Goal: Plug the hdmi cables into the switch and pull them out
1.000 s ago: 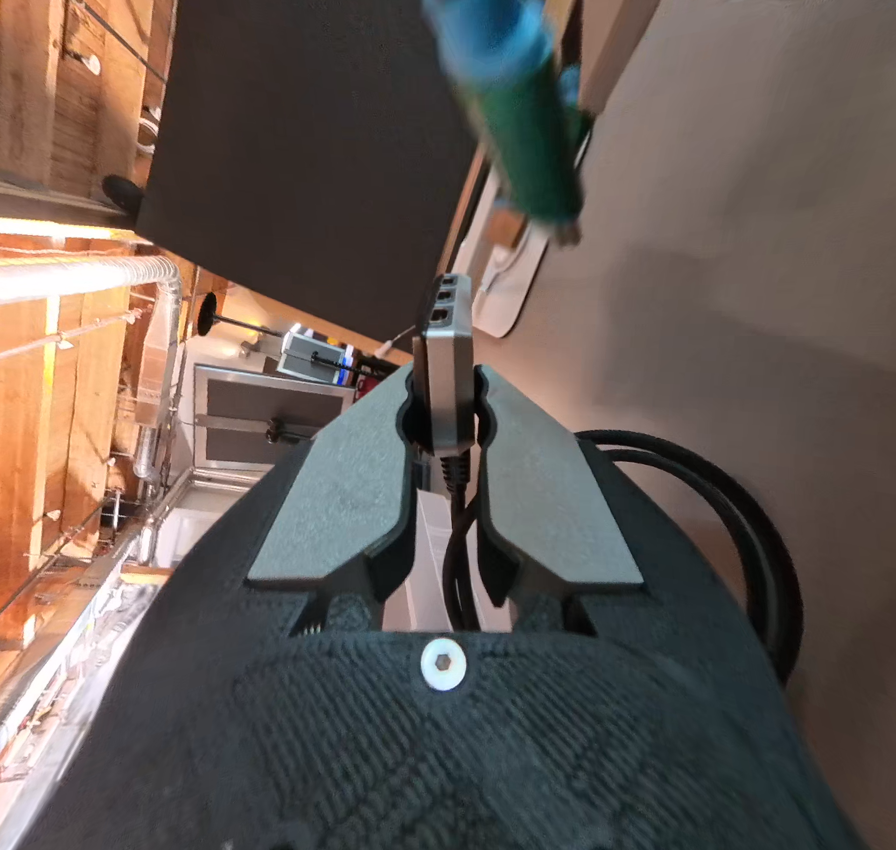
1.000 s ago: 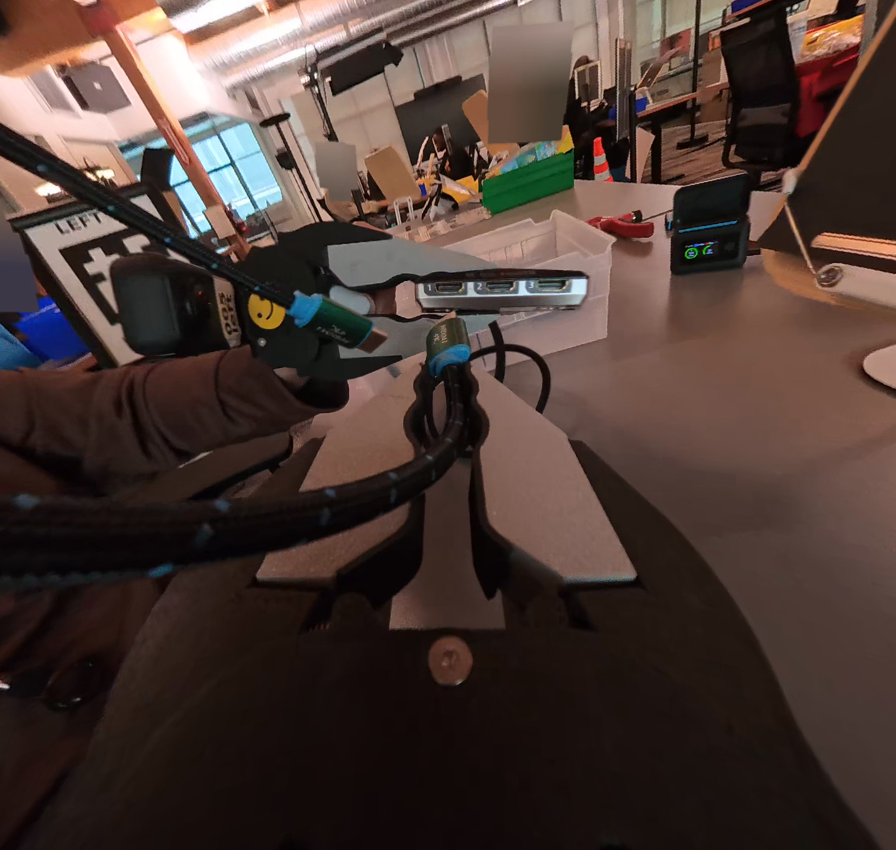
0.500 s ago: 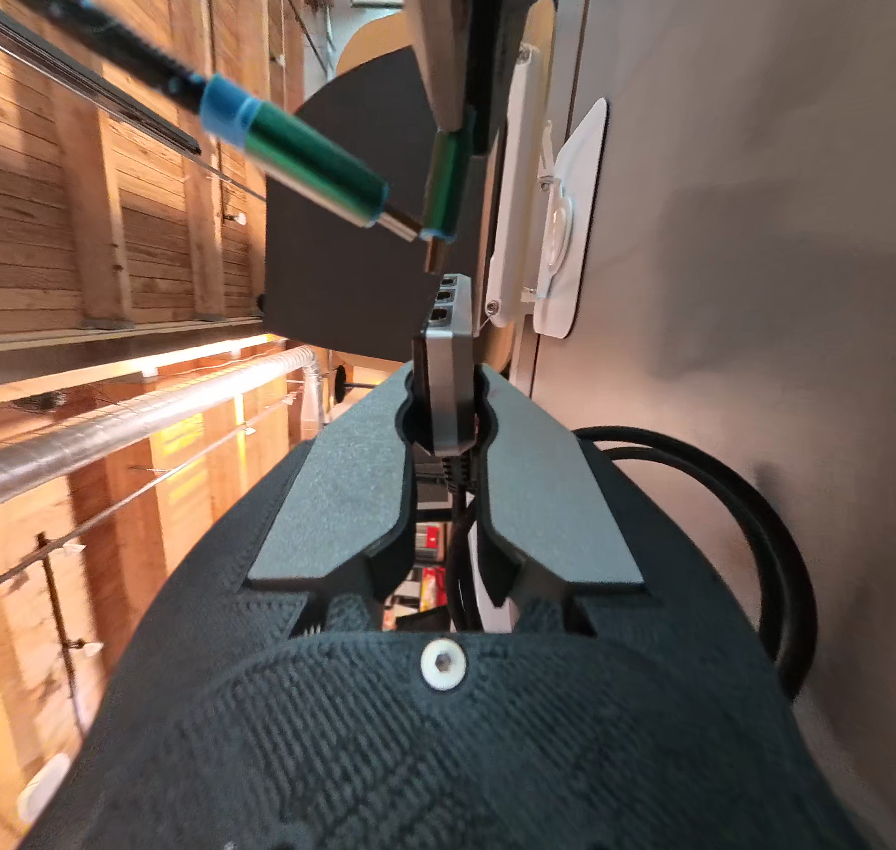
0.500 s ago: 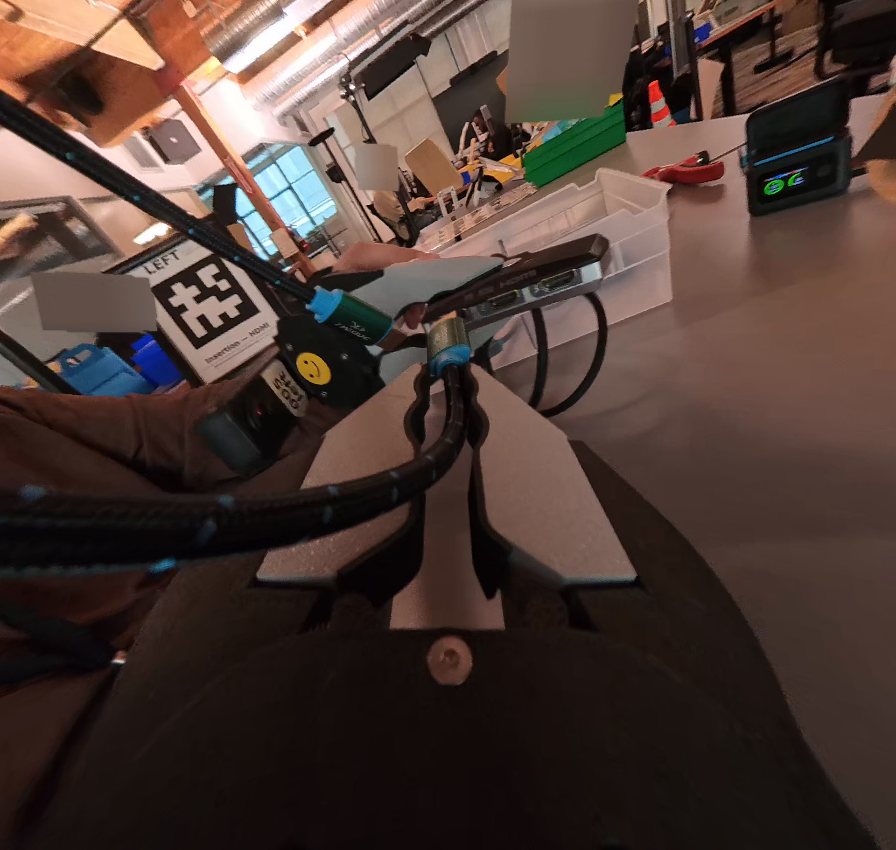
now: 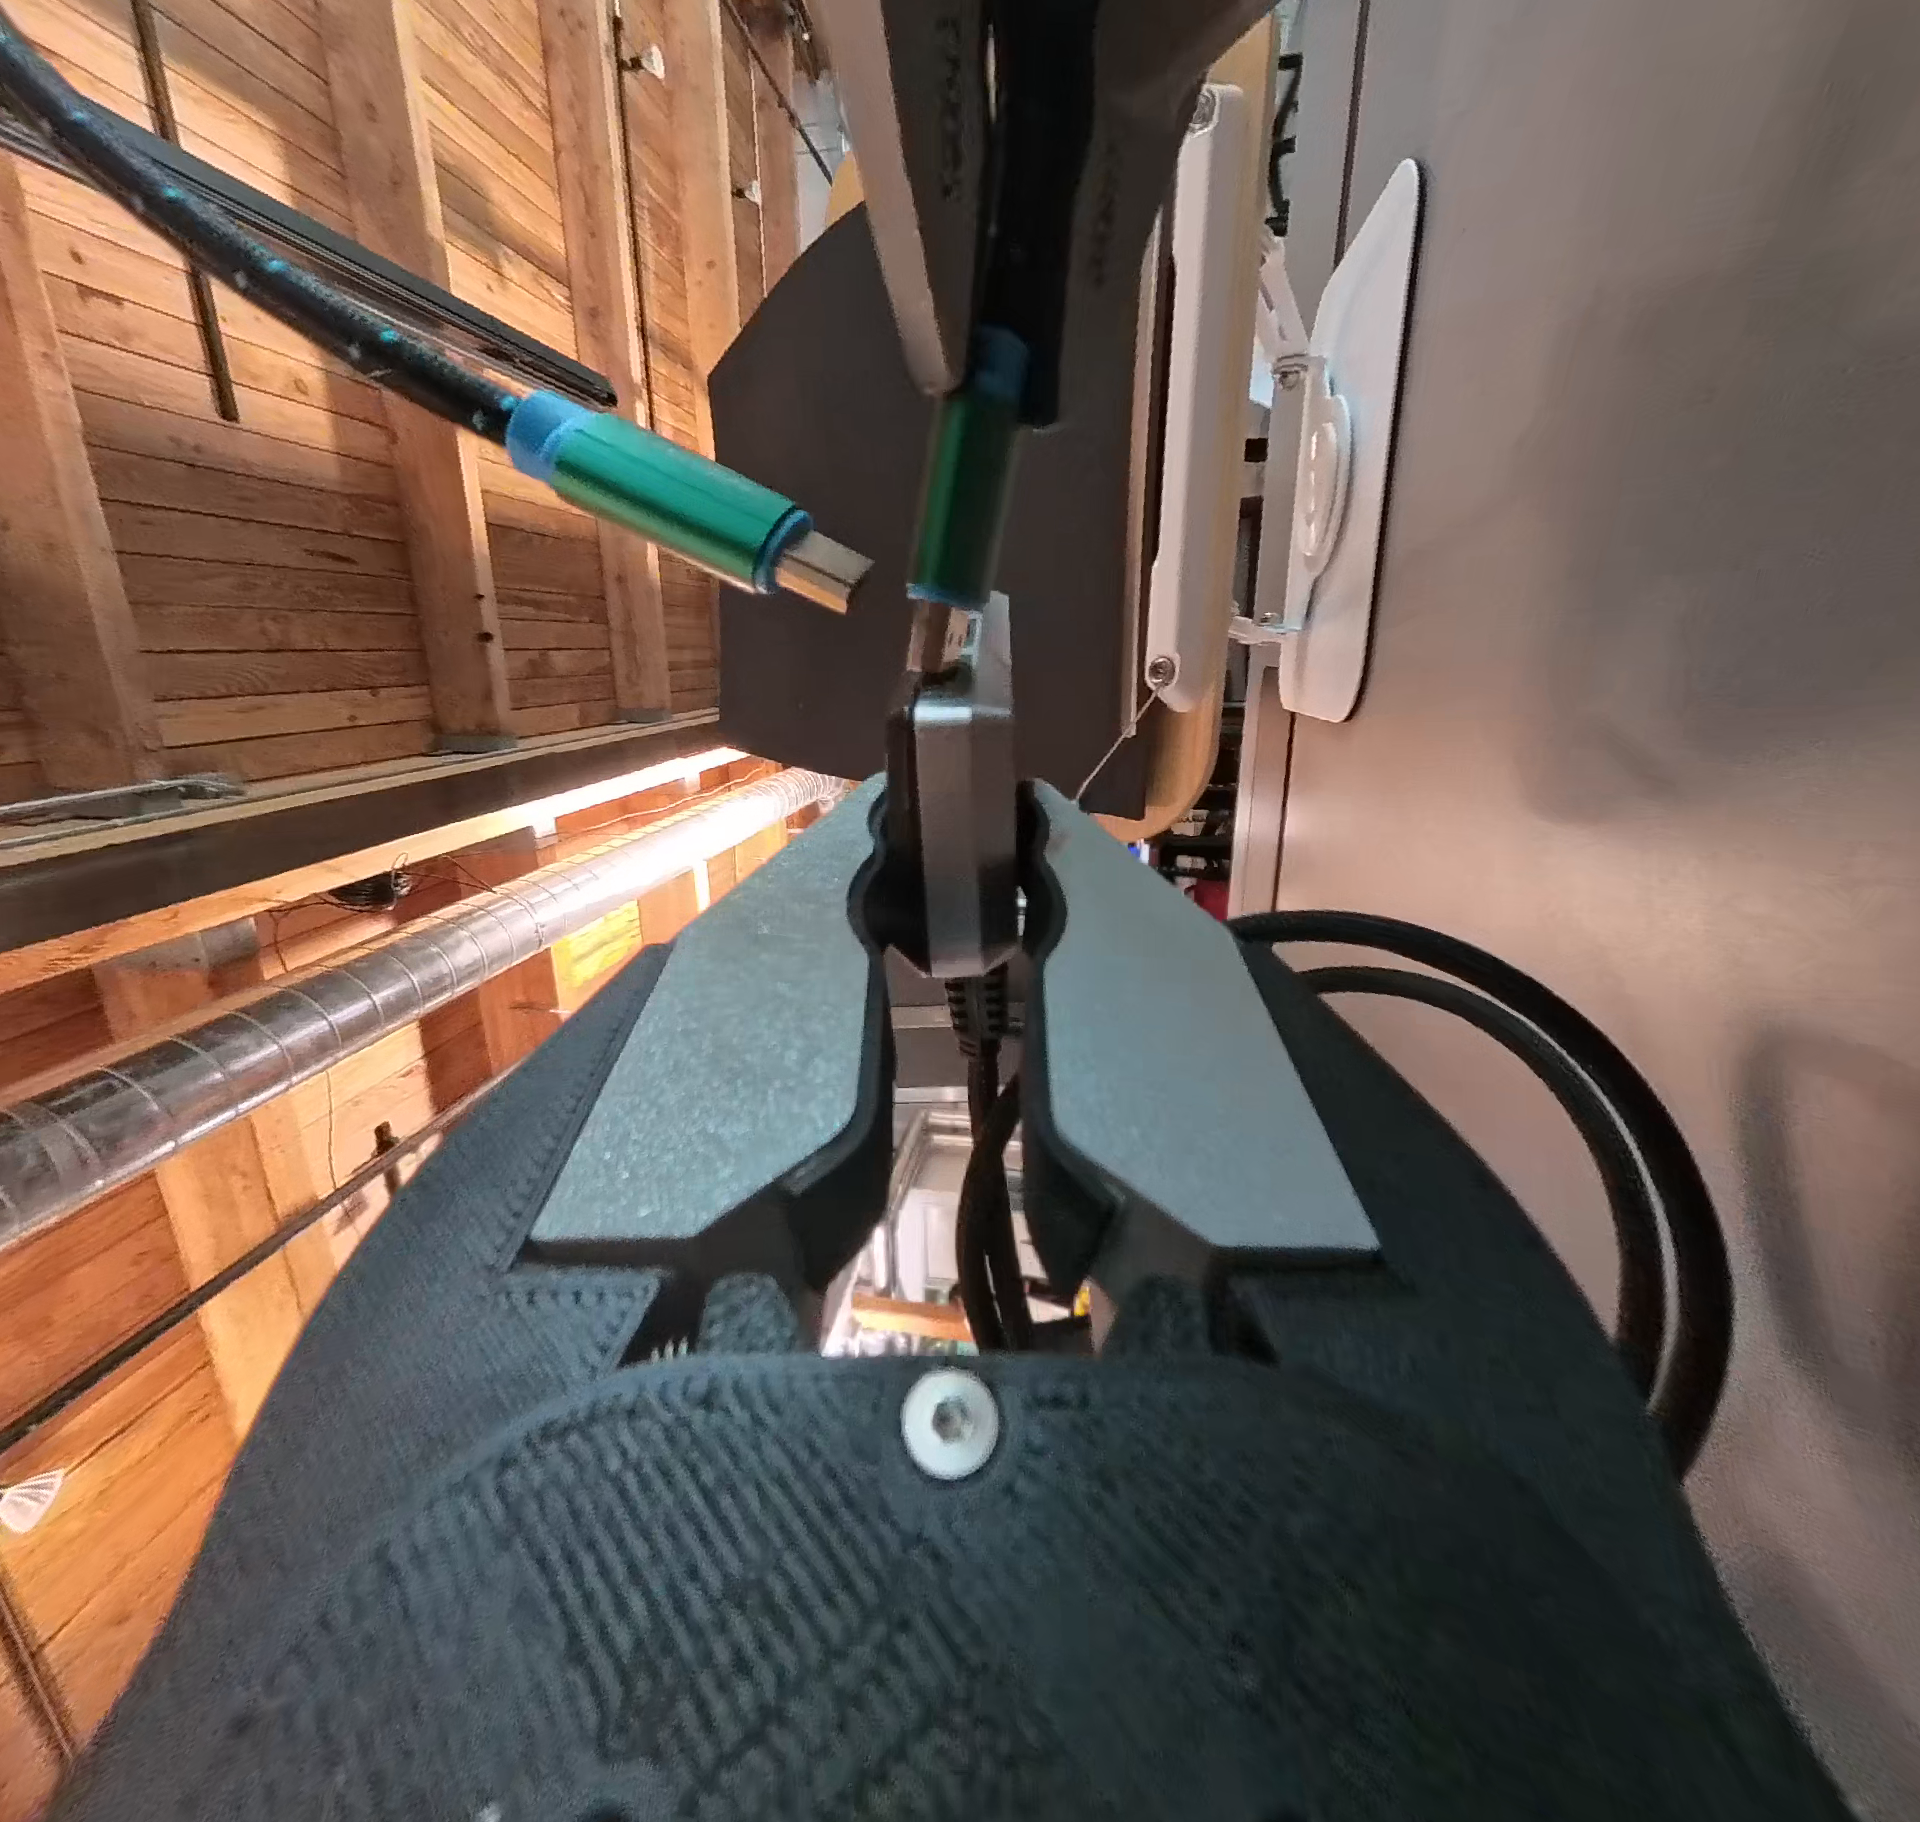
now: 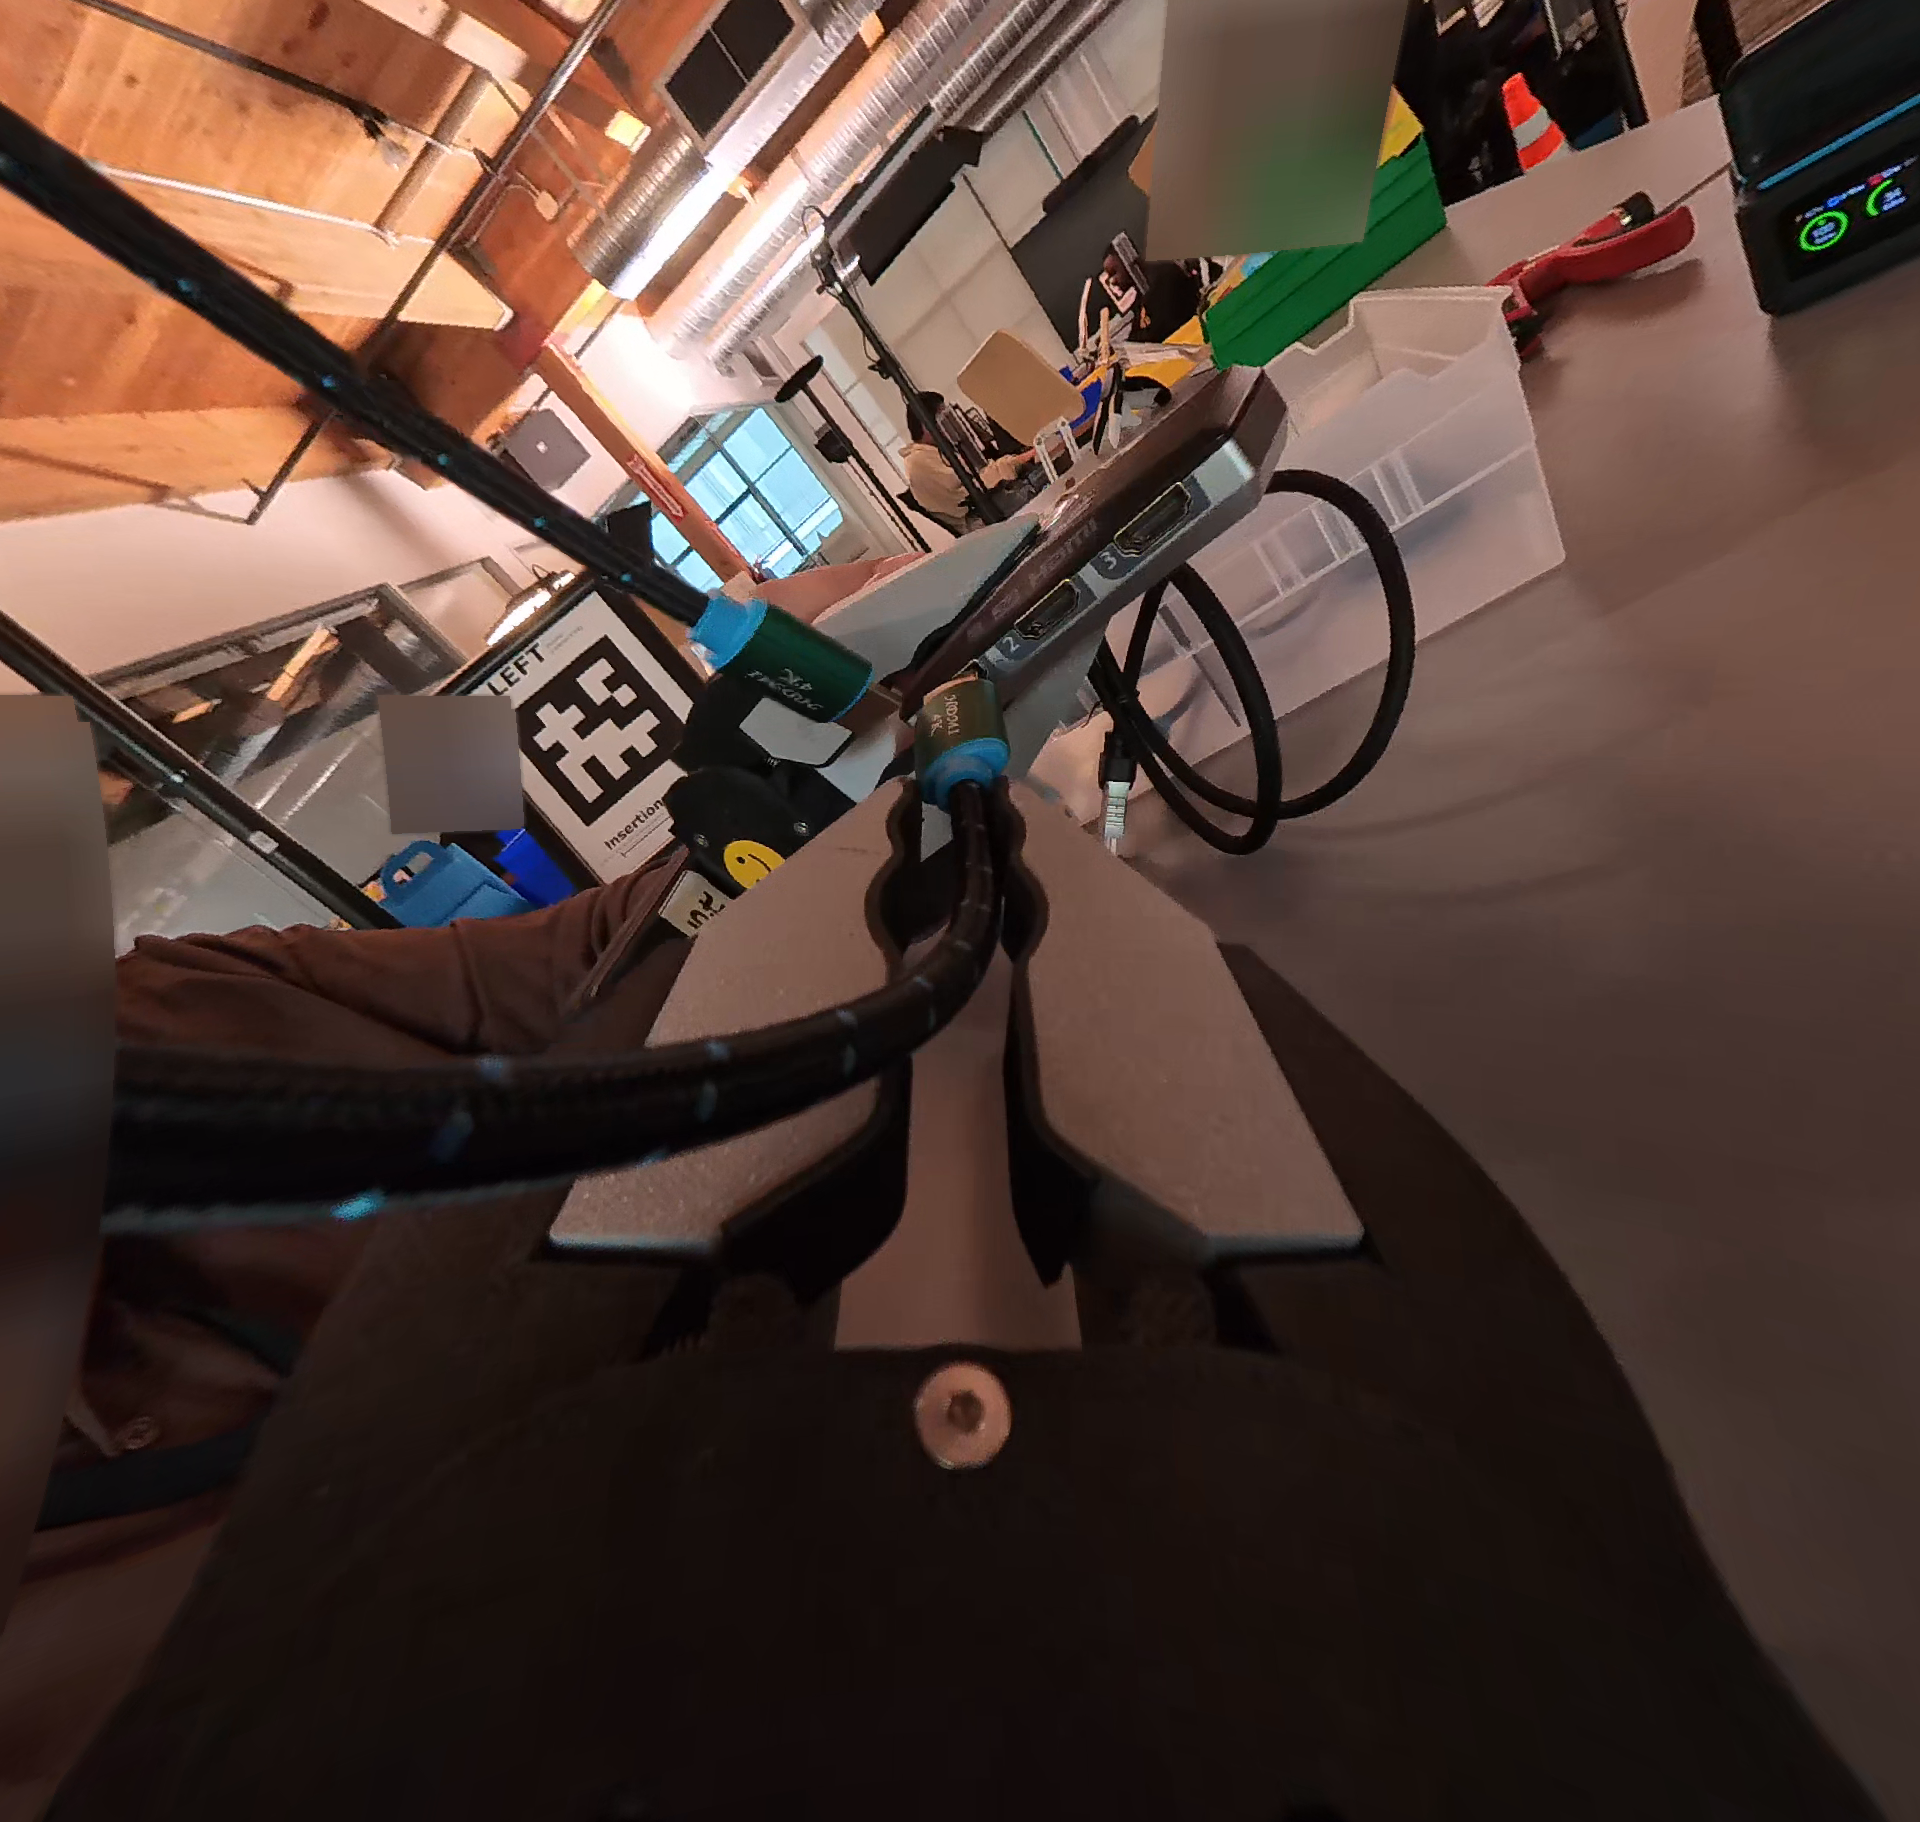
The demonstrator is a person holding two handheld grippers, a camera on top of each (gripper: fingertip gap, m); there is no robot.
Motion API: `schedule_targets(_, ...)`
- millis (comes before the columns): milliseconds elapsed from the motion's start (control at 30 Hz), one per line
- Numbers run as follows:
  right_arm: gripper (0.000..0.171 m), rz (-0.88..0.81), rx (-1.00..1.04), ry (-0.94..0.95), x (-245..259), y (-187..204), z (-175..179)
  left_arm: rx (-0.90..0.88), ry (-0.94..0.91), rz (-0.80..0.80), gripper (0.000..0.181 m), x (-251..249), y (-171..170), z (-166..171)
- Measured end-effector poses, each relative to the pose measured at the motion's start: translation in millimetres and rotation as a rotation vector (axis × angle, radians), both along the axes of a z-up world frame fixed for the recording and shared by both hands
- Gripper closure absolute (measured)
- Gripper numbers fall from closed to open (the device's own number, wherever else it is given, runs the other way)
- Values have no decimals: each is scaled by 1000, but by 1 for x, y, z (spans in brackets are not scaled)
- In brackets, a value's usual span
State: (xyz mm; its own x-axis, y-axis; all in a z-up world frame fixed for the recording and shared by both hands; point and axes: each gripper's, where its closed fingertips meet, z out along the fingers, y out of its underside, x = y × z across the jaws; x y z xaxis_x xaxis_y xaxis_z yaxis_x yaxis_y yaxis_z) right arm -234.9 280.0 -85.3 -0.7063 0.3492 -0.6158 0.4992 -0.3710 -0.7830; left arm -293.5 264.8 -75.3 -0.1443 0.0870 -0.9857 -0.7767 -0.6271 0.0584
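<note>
Left gripper clamps switch; right gripper pinches cable plug at its port; clear bin contents unclear.

From my remote station I saw a wooden plank ceiling with silver ducts and lit strip lights. A paned window glowed at the far wall. The grey worktop carried a clear plastic bin.
</note>
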Motion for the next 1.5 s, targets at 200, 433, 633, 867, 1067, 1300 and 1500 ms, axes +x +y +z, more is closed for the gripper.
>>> schedule_targets(200,162,-73,150,90,-2,-3,-1,-24,-29,28,163,-4,-2,-3)
schedule_targets(433,162,-163,191,99,-7,-4,-4,-65,-14,83,163,-8,-4,-7)
schedule_targets(633,161,-158,178,93,-7,-4,-5,-70,-17,96,164,-8,-3,-8)
schedule_targets(867,163,-92,118,74,-3,-8,-7,-113,-54,78,165,-4,-3,-10)
schedule_targets(1067,163,-95,156,49,-5,-11,-16,-180,-58,137,165,-6,-4,-22)
schedule_targets(1300,162,-139,157,109,-9,-9,0,-73,-256,79,163,-12,-2,-15)
schedule_targets(1500,145,-238,251,244,-2,6,16,60,-574,-28,163,-18,-4,3)
